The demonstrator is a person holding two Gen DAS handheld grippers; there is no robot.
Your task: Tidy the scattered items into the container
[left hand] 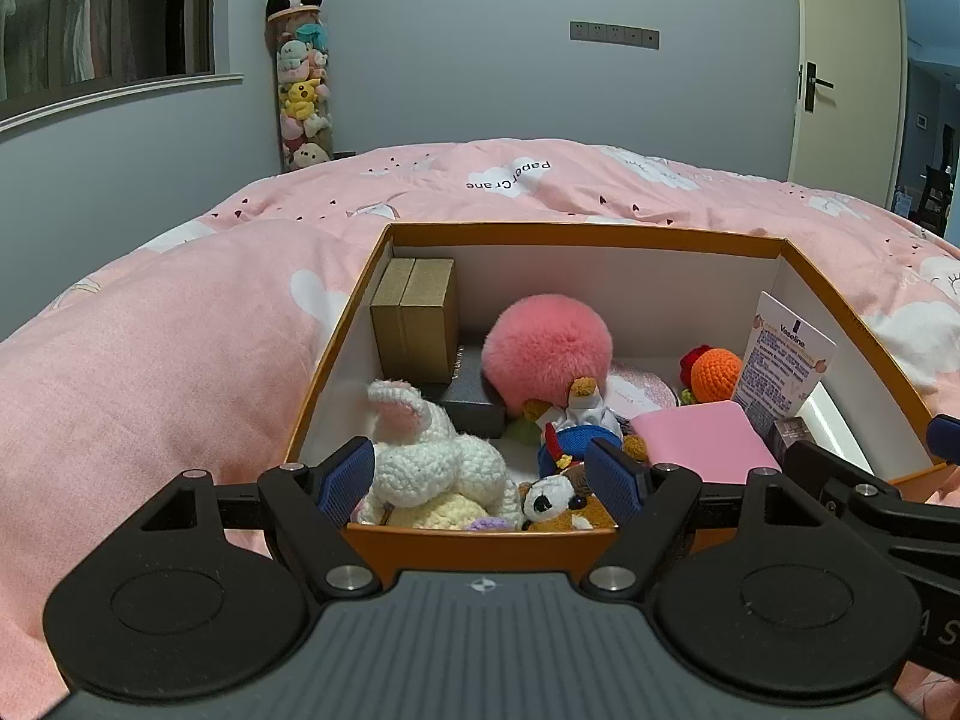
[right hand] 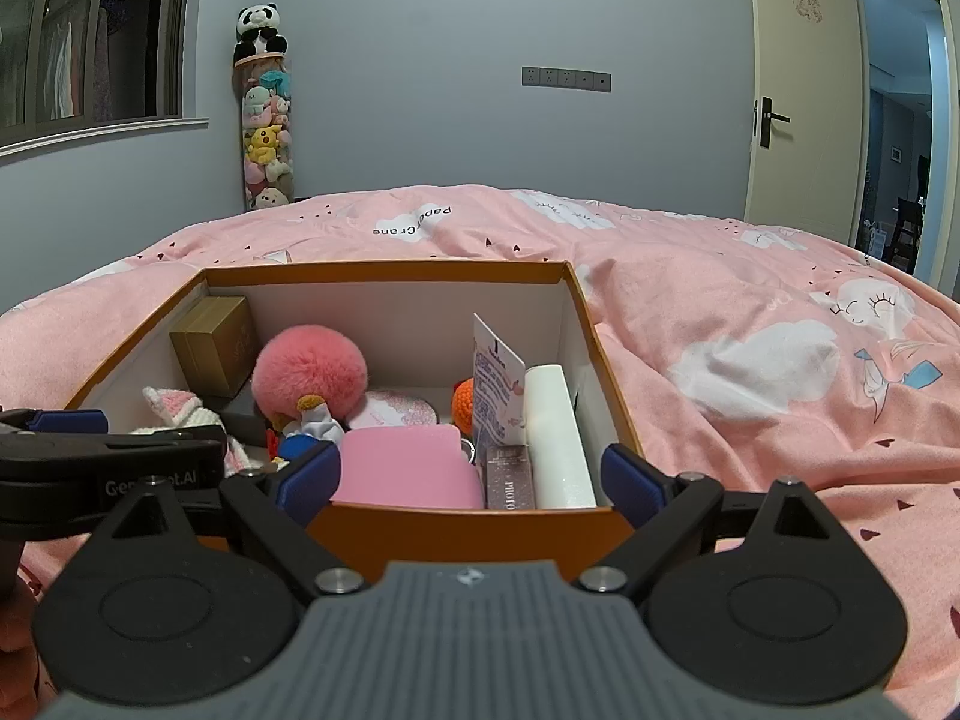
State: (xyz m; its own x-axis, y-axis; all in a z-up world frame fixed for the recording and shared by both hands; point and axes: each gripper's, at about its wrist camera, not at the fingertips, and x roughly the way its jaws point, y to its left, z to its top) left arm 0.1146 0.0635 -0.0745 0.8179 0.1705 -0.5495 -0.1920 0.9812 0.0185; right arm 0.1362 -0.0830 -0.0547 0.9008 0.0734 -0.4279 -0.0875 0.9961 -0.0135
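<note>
An orange box (left hand: 576,234) with white inner walls sits on the bed's pink quilt (left hand: 150,360), and it is nearly full. Both grippers hang at its near edge. The left gripper (left hand: 480,480) is spread wide and holds nothing, its blue pads either side of a white knitted bunny (left hand: 432,456) and a small brown-and-white plush dog (left hand: 558,501) pressed against the near wall. The right gripper (right hand: 474,474) is also released and empty, its pads straddling the near right corner above a pink case (right hand: 402,462), a glittery carton (right hand: 510,477) and a white tube (right hand: 558,438) lying along the right wall. A pink pompom (left hand: 549,348) fills the middle; two gold boxes (left hand: 414,318) stand in the far left corner. Bare quilt spreads right of the box.
</note>
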